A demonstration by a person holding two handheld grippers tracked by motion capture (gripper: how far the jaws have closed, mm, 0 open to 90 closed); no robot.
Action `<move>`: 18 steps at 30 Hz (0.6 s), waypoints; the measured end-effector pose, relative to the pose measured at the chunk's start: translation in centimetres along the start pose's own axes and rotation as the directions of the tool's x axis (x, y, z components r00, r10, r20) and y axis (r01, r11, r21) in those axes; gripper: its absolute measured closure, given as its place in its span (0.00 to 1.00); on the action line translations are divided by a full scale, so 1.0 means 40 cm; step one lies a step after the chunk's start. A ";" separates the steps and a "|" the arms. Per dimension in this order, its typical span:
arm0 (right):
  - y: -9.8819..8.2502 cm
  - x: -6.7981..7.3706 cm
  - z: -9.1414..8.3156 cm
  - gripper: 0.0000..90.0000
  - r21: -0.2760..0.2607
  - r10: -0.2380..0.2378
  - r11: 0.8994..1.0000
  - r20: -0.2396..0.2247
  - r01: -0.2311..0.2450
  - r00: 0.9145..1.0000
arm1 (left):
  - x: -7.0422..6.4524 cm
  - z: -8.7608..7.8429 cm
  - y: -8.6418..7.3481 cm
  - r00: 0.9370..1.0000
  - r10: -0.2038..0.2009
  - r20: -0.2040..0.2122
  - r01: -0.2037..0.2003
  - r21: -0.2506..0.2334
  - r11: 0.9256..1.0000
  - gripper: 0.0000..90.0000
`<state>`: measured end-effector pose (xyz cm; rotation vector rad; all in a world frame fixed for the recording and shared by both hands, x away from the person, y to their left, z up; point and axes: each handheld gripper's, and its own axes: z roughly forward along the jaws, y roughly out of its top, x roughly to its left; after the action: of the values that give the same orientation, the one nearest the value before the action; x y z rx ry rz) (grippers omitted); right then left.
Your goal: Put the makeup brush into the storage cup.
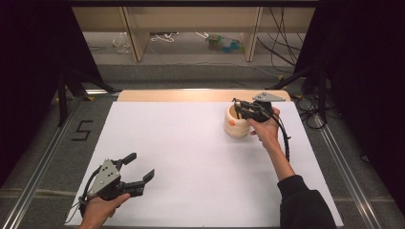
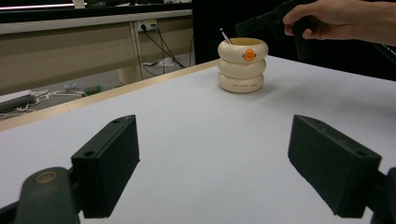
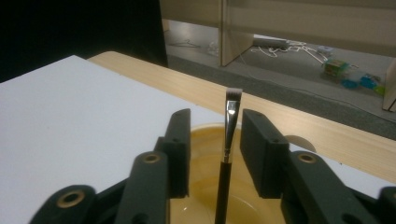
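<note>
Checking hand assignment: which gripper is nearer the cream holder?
Right. The right gripper sits over the cream holder, its fingers either side of the brush standing in it. The left gripper is open, far off at the table's near-left corner.

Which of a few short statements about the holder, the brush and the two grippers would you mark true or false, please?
1. The cream holder stands upright on the white table. True.
2. A brush stands in the holder, bristles up. True.
3. The left gripper is clamped on the brush. False: it is open, over bare table.
4. The right gripper has closed on the brush. False: its jaws stand on either side, with gaps.
5. The holder lies at the near edge. False: it is near the far edge.
</note>
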<state>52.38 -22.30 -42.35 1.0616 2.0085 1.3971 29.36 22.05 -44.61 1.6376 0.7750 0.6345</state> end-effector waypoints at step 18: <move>0.032 0.022 -0.036 0.46 -0.048 0.084 0.995 0.017 -0.083 0.996 | 0.001 0.000 0.000 1.000 0.000 -0.001 0.000 -0.003 1.000 0.18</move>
<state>51.23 -22.18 -40.58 1.1449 1.9283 1.4644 29.38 22.10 -44.59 1.6346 0.7746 0.6355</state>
